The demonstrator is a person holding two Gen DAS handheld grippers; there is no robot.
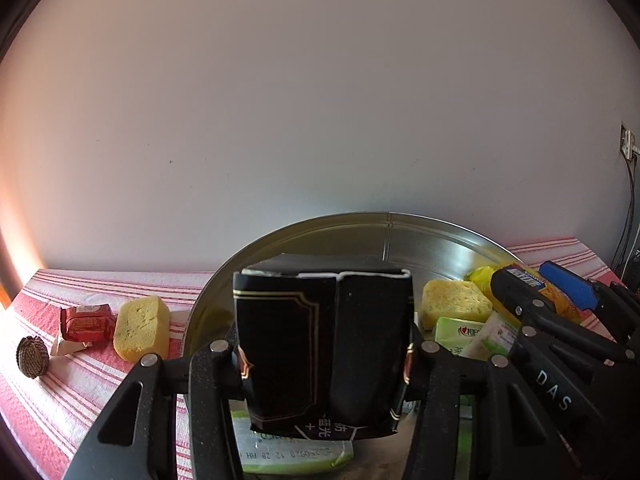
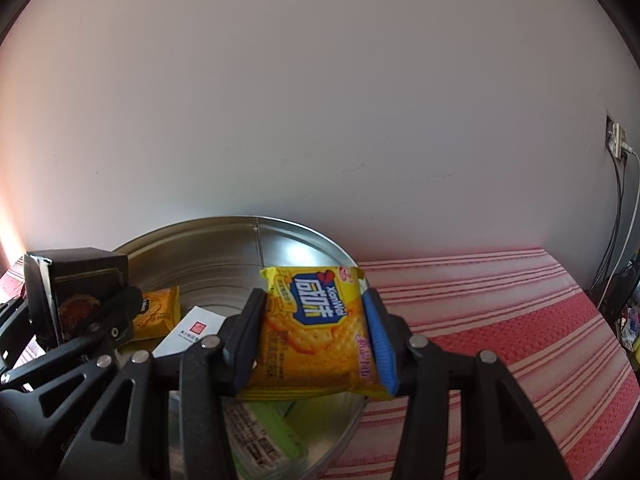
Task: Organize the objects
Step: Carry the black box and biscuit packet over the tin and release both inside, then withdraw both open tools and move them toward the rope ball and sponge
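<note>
Black hand-held gripper [image 1: 324, 354], silver screws, "DAS" lettering

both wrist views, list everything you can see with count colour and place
metal tray: 1, silver, on striped cloth
striped cloth: 1, red and white, over the table
black box: 1, black, in left tongs over tray
cracker packet: 1, yellow, in right tongs
sponges: 2, yellow, one left of tray, one in it
red packet: 1, left of tray
woven ball: 1, brown, far left
green packets: several, in tray
white card: 1, in tray
left tongs: black
right tongs: black, blue pad

Striped cloth [image 2: 500, 320] under metal basin [image 2: 208, 248]
</note>
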